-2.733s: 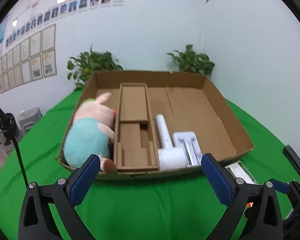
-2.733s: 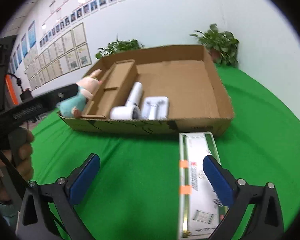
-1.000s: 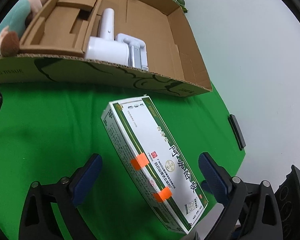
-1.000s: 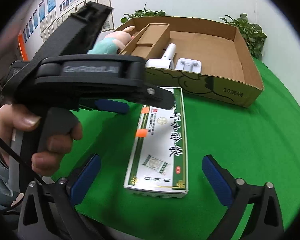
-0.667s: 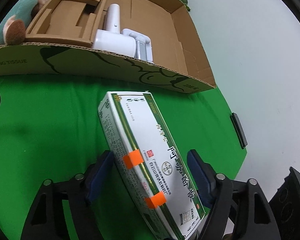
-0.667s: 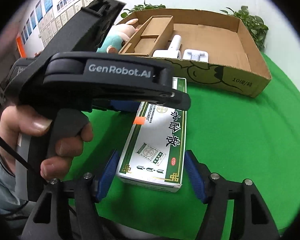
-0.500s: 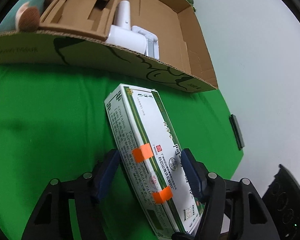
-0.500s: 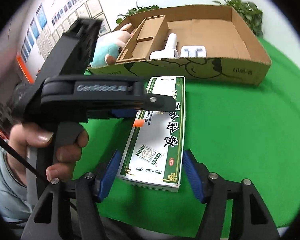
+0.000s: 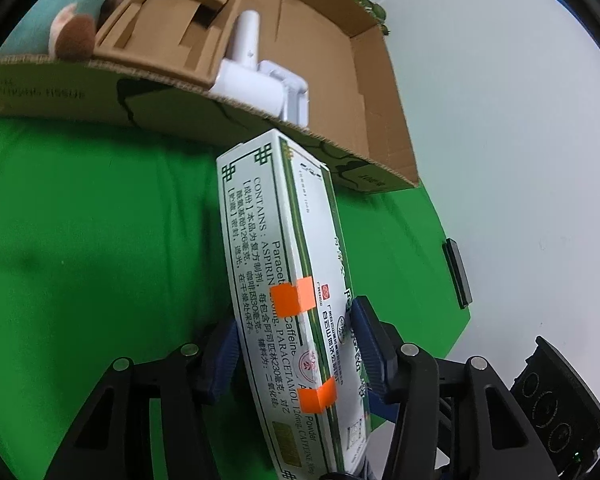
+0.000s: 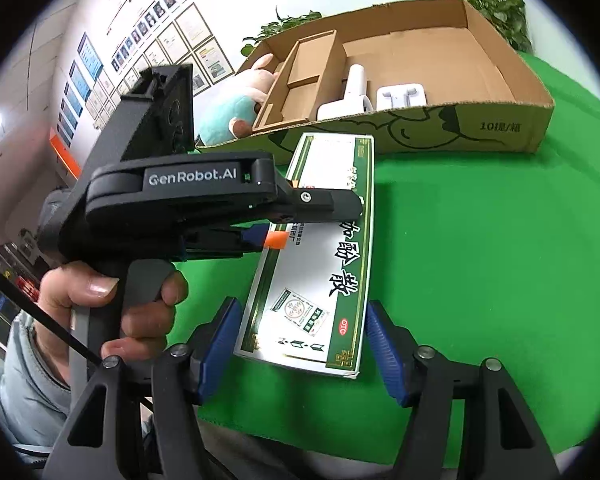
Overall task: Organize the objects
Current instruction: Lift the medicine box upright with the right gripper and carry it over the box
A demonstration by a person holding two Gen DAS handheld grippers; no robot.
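A long white and green medicine box [image 9: 288,280] with orange tape tabs is lifted and tilted above the green table. My left gripper [image 9: 296,354] is shut on its middle, one blue pad on each long side. In the right wrist view the same box [image 10: 324,264] lies between the blue pads of my right gripper [image 10: 304,344], which close on its near end. The left gripper's body [image 10: 188,196] reaches across from the left. Behind stands the open cardboard box [image 10: 480,128].
The cardboard box [image 9: 60,88] holds a plush pig [image 10: 236,108], a cardboard insert [image 10: 300,80], a white hair dryer [image 10: 352,92] and a white tray [image 10: 400,96]. A black device [image 9: 456,276] lies at the table's right edge. Potted plants stand behind.
Both grippers closed onto the medicine box. The left gripper has since raised and tilted it toward the cardboard box.
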